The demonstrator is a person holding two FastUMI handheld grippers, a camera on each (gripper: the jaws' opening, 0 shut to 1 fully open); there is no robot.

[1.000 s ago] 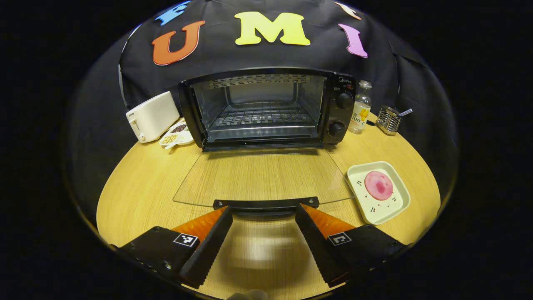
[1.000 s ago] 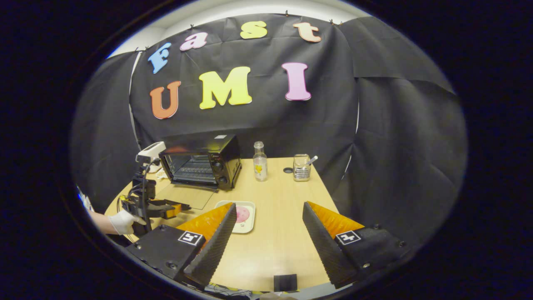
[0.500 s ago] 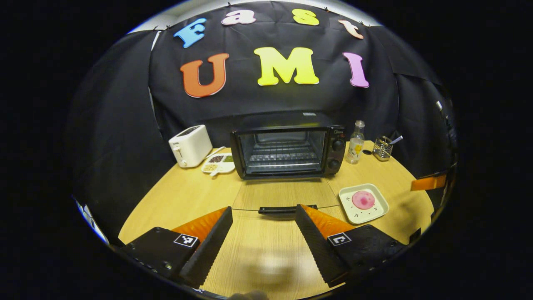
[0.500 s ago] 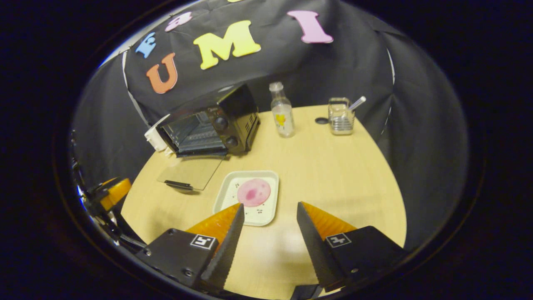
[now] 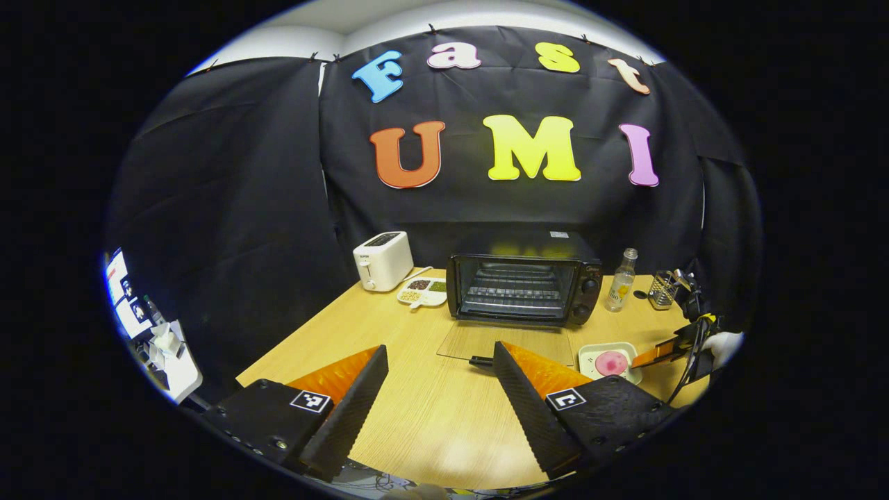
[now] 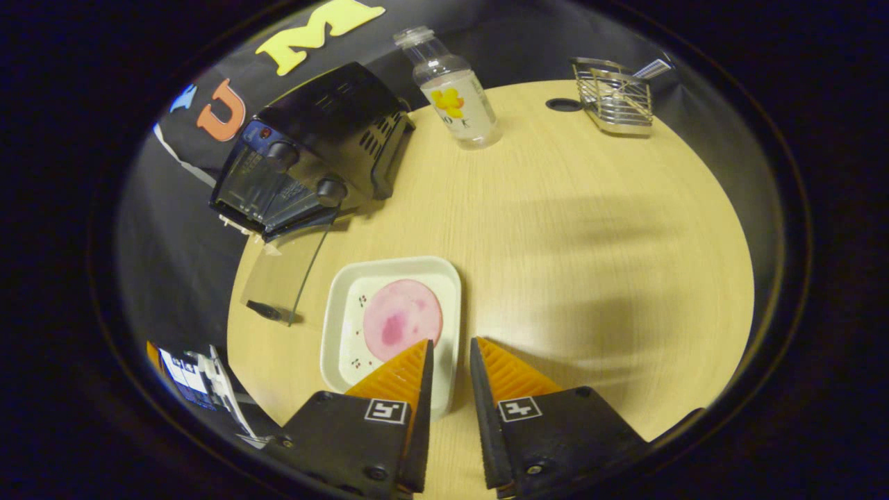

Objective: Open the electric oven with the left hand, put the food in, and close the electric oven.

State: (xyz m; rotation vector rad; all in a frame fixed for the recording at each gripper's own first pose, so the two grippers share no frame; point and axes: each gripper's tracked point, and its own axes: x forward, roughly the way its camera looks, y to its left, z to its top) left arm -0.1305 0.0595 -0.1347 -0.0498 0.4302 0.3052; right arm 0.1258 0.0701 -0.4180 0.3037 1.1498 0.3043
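So the oven (image 5: 522, 288) is sitting at the back of the table (image 6: 569, 229) with its glass door (image 5: 505, 342) folded flat down onto the wood, handle toward me, rack inside bare. The food (image 6: 402, 328) — a flat pink round thing — is lying on the white square plate (image 6: 346, 347), which sits just off the right corner of that open door. My right gripper (image 6: 449, 369) is right on top of it: the plate's near rim runs between my two fingers, the left one over the tray and the right one just outside its edge, with a narrow gap between them and nothing pinched yet, so I'd call it nearly closed but not gripping. My left gripper (image 5: 437, 378) hangs well back from the door, fingers spread wide, holding nothing. What matters for the next bit, I reckon, is that the plate edge lies straight ahead of the right gripper and crosswise to my fingers, so squeezing onto the rim should catch it — and the right hand is clearly the nearer one. From the plate the oven mouth is up and to the left in the right gripper view, so the carry would go diagonally over the lowered door. One worry: the slice is flat and could slide if the plate tips.
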